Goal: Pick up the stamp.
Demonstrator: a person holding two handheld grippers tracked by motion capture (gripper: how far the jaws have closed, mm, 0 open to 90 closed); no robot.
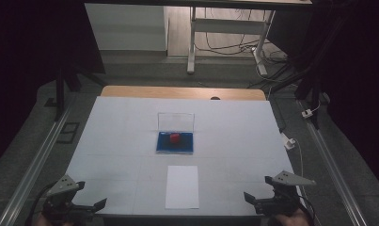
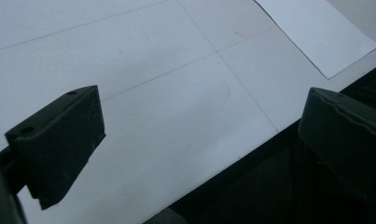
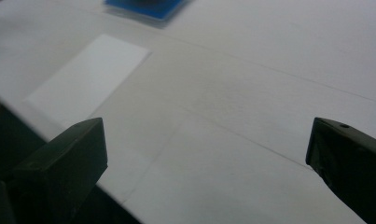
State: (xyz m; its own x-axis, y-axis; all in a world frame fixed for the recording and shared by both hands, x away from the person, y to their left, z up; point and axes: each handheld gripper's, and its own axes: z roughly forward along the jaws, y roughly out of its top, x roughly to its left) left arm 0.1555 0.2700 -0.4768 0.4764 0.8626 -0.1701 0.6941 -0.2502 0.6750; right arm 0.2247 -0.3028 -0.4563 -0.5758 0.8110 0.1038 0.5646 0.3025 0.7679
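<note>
A blue tray (image 1: 164, 146) lies at the table's middle with a small red block (image 1: 175, 138) on it and a clear upright lid (image 1: 176, 121) behind. A white sheet of paper (image 1: 182, 186) lies nearer the front edge, also seen in the left gripper view as the paper (image 2: 316, 32) and in the right gripper view as the paper (image 3: 90, 74). My left gripper (image 1: 90, 208) hovers at the front left corner, open and empty; its jaws stand wide in the left gripper (image 2: 199, 140) view. My right gripper (image 1: 253, 200) sits at the front right corner, open and empty, as the right gripper (image 3: 206, 158) view confirms.
The white table (image 1: 121, 136) has a wooden strip along its far edge. Metal rails (image 1: 36, 160) run along both sides of the table. A white desk frame (image 1: 225, 33) with cables stands on the floor beyond. The blue tray's edge (image 3: 146, 7) appears at the top of the right gripper view.
</note>
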